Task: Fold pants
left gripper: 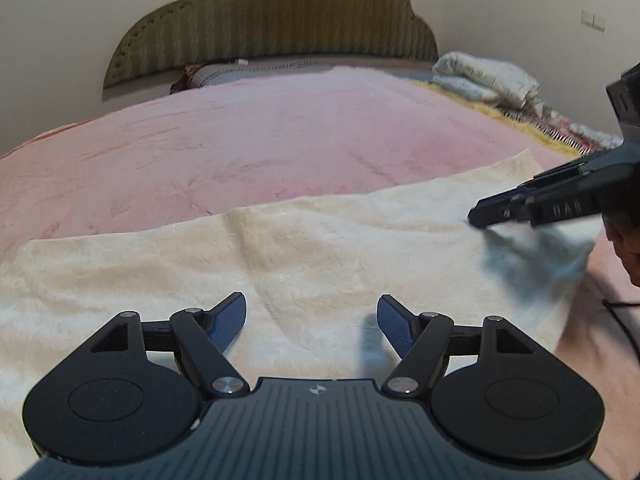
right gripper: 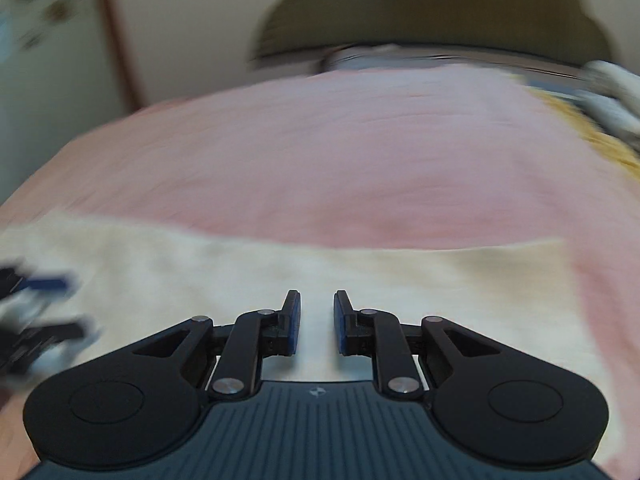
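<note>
Cream fleece pants (left gripper: pixel 320 248) lie flat in a wide band across the near part of a pink bedspread (left gripper: pixel 280 140). My left gripper (left gripper: pixel 312 320) hovers over their middle, jaws wide open with nothing between them. The right gripper (left gripper: pixel 474 216) reaches in from the right, its tips low over the right end of the cloth. In the blurred right wrist view the right gripper (right gripper: pixel 317 320) stands above the pants (right gripper: pixel 400 280) with a narrow gap between its blue pads and nothing in it. The left gripper (right gripper: pixel 40 304) is a dark smear at the left edge.
A green padded headboard (left gripper: pixel 272 24) stands at the far end of the bed. A folded white printed blanket (left gripper: pixel 484 76) and a yellow cover (left gripper: pixel 500 108) lie at the back right. A person's hand (left gripper: pixel 628 248) and a thin black cable (left gripper: pixel 620 320) show at the right edge.
</note>
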`<state>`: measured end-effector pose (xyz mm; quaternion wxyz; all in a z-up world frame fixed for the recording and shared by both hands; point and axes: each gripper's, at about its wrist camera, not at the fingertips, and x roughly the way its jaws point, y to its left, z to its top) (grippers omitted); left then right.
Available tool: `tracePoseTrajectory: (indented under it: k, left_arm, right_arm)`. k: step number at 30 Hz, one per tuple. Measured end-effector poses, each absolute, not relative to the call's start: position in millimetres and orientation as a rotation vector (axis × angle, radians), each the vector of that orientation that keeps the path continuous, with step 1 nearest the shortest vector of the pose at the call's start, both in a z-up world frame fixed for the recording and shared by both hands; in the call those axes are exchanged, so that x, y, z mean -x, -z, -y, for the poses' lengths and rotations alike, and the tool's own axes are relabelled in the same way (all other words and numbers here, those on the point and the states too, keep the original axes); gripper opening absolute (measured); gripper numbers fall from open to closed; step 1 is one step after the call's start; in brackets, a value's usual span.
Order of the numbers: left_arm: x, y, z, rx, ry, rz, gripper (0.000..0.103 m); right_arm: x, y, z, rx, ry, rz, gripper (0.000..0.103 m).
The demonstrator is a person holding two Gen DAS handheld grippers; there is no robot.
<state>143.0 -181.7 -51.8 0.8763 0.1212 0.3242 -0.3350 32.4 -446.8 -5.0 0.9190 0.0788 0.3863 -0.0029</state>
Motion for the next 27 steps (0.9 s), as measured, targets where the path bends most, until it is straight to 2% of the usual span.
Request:
tracePoseTrajectory:
  k: [4, 7, 10, 13, 16, 21, 23, 25, 27]
  left_arm:
    - [-167.0, 54.4, 198.3, -0.279, 0.663, -0.715, 0.076]
    - [-192.0, 56.0, 207.6, -0.267, 0.629, -0.737, 0.081]
    - [-198.5, 47.1, 202.6, -0.254, 0.603, -0.721, 0.076]
    - [-186.8, 36.4, 182.2, -0.262, 0.595, -0.67, 0.08]
    - [-186.4, 34.8, 159.5, -0.247, 0.583, -0.694, 0.083]
    - [-213.3, 44.7, 139.8, -0.21, 0.486, -0.76, 0.083]
    - [-226.4, 49.7, 139.2, -0.171, 0.481, -0.771, 0.086]
    - [-232.4, 52.6, 143.2, -0.139, 0.482, -0.763, 0.102]
    - [-227.8, 52.5, 150.2, -0.167, 0.454, -0.737, 0.099]
  right_arm:
    - [-66.5, 18.7, 399.6, 0.096, 0.002, -0.858, 0.017]
    - [-92.7, 20.1, 402.5, 0.076, 0.042, -0.847, 0.017]
    - [-105.8, 15.5, 408.2, 0.04, 0.068, -0.857, 0.018]
    - [-90.8, 0.7, 391.7, 0.086, 0.064, -0.822, 0.018]
    - [-78.8, -7.4, 374.2, 0.054, -0.107, -0.825, 0.018]
    - [-93.0, 12.3, 340.4, 0.116, -0.208, -0.886, 0.018]
    - [-104.1, 13.4, 343.1, 0.075, -0.199, -0.871, 0.018]
    - [-119.2, 15.1, 347.0, 0.057, -0.175, -0.859, 0.018]
    - [-127.4, 14.7, 350.4, 0.013, -0.16, -0.85, 0.018]
